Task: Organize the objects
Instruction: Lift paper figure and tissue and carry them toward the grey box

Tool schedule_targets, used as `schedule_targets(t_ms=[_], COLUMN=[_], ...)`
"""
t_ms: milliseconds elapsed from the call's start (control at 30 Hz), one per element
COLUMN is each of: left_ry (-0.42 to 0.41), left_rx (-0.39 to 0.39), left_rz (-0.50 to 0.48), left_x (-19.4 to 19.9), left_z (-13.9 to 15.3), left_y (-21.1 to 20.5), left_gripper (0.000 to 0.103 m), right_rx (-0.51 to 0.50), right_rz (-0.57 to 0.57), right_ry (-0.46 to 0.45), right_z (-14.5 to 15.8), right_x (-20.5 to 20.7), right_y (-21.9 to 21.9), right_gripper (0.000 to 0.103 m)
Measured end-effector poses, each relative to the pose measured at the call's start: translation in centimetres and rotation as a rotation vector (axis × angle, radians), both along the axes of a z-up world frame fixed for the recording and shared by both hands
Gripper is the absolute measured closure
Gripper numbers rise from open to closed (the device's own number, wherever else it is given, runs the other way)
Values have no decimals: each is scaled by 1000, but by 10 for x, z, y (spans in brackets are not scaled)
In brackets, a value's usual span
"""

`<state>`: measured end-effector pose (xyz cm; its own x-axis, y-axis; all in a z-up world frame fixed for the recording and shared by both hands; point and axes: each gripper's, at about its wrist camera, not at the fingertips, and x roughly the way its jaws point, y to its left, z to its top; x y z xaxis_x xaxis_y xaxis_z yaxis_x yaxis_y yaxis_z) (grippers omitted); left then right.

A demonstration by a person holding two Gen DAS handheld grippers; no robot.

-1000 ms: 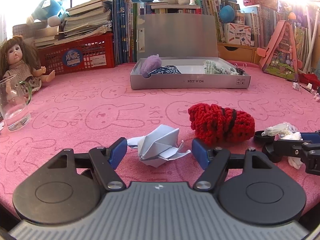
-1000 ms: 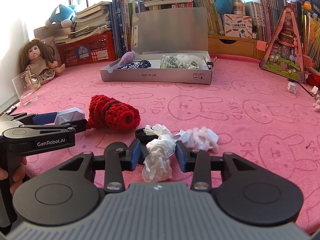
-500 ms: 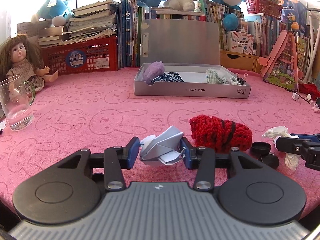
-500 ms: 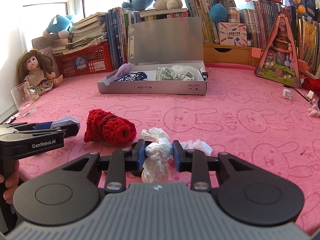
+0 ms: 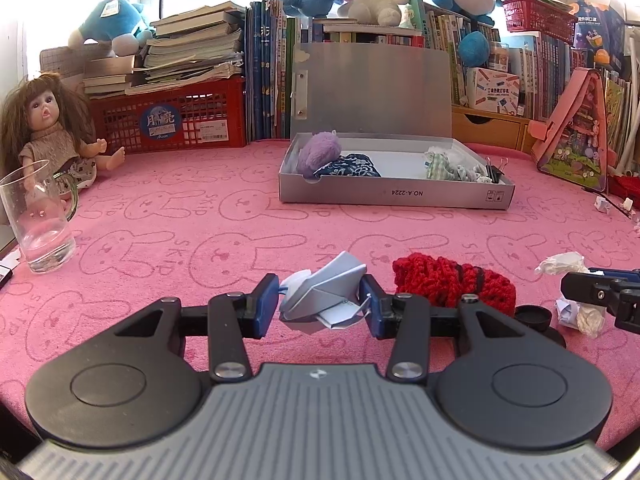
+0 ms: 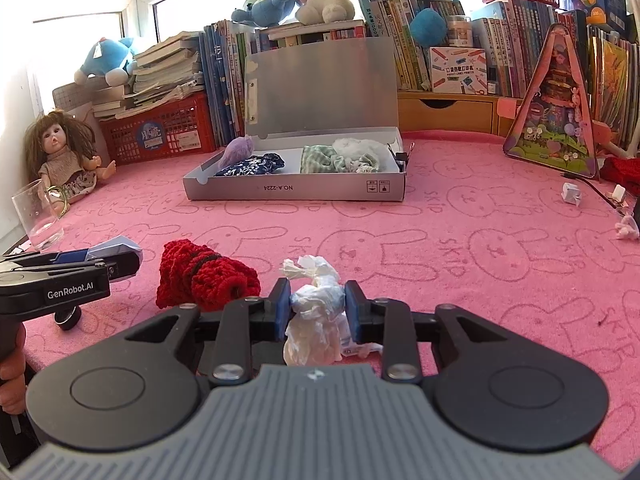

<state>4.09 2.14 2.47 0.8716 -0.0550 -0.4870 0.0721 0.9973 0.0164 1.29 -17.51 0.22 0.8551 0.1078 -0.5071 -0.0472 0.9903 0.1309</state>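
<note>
Now, with the grey box [image 5: 394, 196] as the landmark, far to its left a clear glass mug [image 5: 38, 220] stands upright on the pink rabbit-print cloth [image 5: 160, 236], with a long-haired doll [image 5: 48, 128] seated just behind it. Behind the doll and left of the box, a red plastic crate [image 5: 168, 122] carries a stack of books.

Nearer the camera than the box, the left gripper [image 5: 319, 306] has its blue pads pressed on a folded paper shape [image 5: 324, 298], pale grey, angular and creased, pinched from both sides and lying low over the cloth. Just right of it a red knitted piece [image 5: 452, 286], chunky and ribbed with dark stripes, lies on the cloth, with a small black cap [image 5: 534, 314] beside it.

The box itself is flat cardboard with its lid standing upright; inside sit a fuzzy purple lump [image 6: 239, 152], a blue patterned cloth [image 6: 252, 167] and a green checked cloth [image 6: 320, 159].

In front of the box and right of the knit, the right gripper [image 6: 316, 311] is clamped tight on a crumpled white tissue wad [image 6: 316, 312], soft and wrinkled, which hangs below the pads. Far right of the box a pink triangular case [image 6: 554, 120] leans upright before rows of books.
</note>
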Motion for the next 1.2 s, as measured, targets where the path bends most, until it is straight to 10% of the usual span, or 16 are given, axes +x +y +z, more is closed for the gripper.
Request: schedule_targets(t_ms=[1200], left_ry=[-42], left_rx=[-56], left_rz=[0], left_x=[81], left_z=[55], left_y=[11], left_gripper=[52], right_rx=[169], right_rz=[-63], right_ry=[-21], right_z=[50], right_x=[79], right_y=[-56], right_gripper=[70])
